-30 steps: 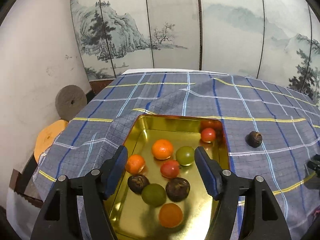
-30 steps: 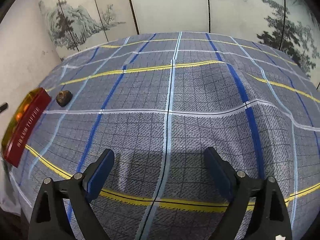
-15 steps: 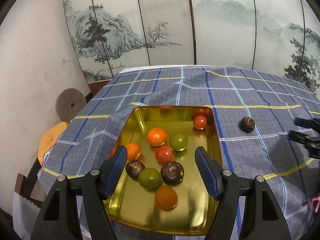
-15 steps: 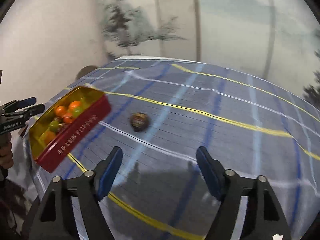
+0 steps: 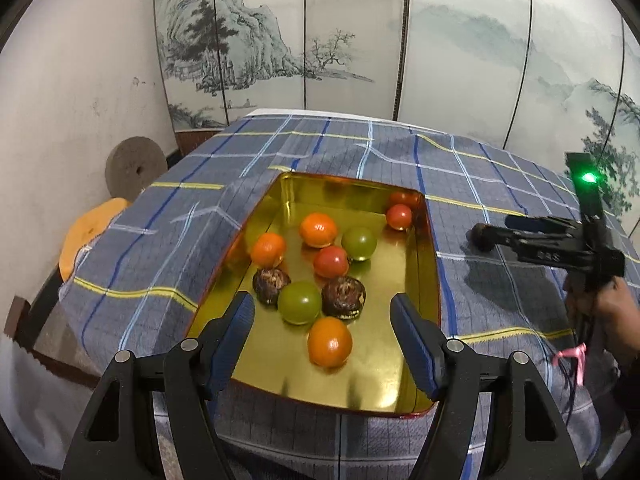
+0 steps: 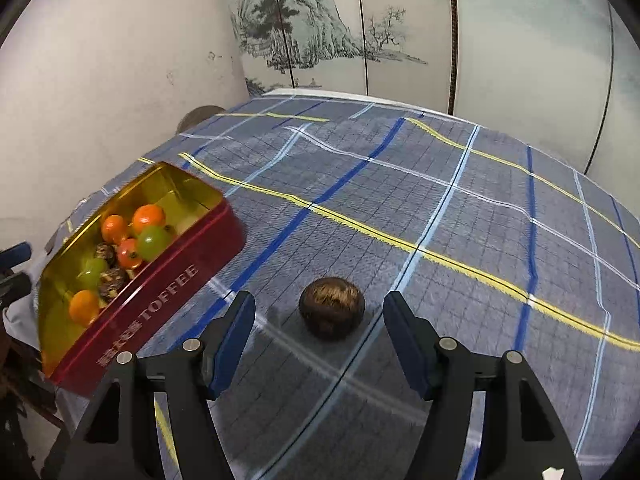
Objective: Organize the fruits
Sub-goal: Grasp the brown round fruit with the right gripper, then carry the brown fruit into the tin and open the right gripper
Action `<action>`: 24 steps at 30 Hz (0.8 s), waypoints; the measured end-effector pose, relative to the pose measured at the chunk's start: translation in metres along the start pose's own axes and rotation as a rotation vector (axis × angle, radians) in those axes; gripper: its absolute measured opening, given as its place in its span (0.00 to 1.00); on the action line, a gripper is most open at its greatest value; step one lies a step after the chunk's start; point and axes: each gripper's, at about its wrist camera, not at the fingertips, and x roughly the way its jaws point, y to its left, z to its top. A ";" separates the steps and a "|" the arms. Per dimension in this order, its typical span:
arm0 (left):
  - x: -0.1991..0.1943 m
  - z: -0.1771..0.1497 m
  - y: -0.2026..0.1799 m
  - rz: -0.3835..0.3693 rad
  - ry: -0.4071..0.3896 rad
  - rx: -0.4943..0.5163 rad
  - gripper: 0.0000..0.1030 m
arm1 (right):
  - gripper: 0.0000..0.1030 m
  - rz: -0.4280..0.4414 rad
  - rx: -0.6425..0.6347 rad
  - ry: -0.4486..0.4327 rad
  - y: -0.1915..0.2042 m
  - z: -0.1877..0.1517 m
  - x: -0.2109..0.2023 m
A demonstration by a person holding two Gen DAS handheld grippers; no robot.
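Note:
A gold-lined red tin (image 5: 424, 272) sits on the plaid cloth and holds several orange, red, green and brown fruits. It also shows at the left of the right wrist view (image 6: 192, 264). One brown fruit (image 6: 332, 313) lies loose on the cloth, just right of the tin. My right gripper (image 6: 319, 330) is open, its fingers on either side of this fruit and apart from it. In the left wrist view the right gripper (image 5: 486, 234) reaches the same brown fruit (image 5: 480, 240). My left gripper (image 5: 322, 336) is open and empty over the tin's near end.
A blue-grey plaid cloth (image 6: 460, 220) covers the table. A painted folding screen (image 5: 360, 40) stands behind it. A white wall (image 5: 72, 100) is on the left, with a grey disc (image 5: 134, 170) and an orange round object (image 5: 88, 236) below the table's left edge.
My right gripper has swung left and moved up to the loose brown fruit, which now lies between its open fingers. My left gripper has drawn back slightly from the tin.

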 end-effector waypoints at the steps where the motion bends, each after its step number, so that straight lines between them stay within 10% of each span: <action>1: 0.000 0.000 0.000 0.000 0.003 0.002 0.69 | 0.62 -0.004 -0.003 0.007 -0.001 0.001 0.003; 4: 0.001 -0.001 -0.002 0.004 0.003 0.008 0.69 | 0.62 -0.023 -0.022 0.038 0.001 0.004 0.016; 7: 0.002 -0.002 -0.003 -0.001 0.008 0.003 0.69 | 0.36 -0.047 -0.032 0.081 0.002 0.004 0.031; 24: -0.022 -0.018 0.021 0.075 -0.001 -0.032 0.69 | 0.35 0.080 0.061 -0.113 0.056 -0.050 -0.094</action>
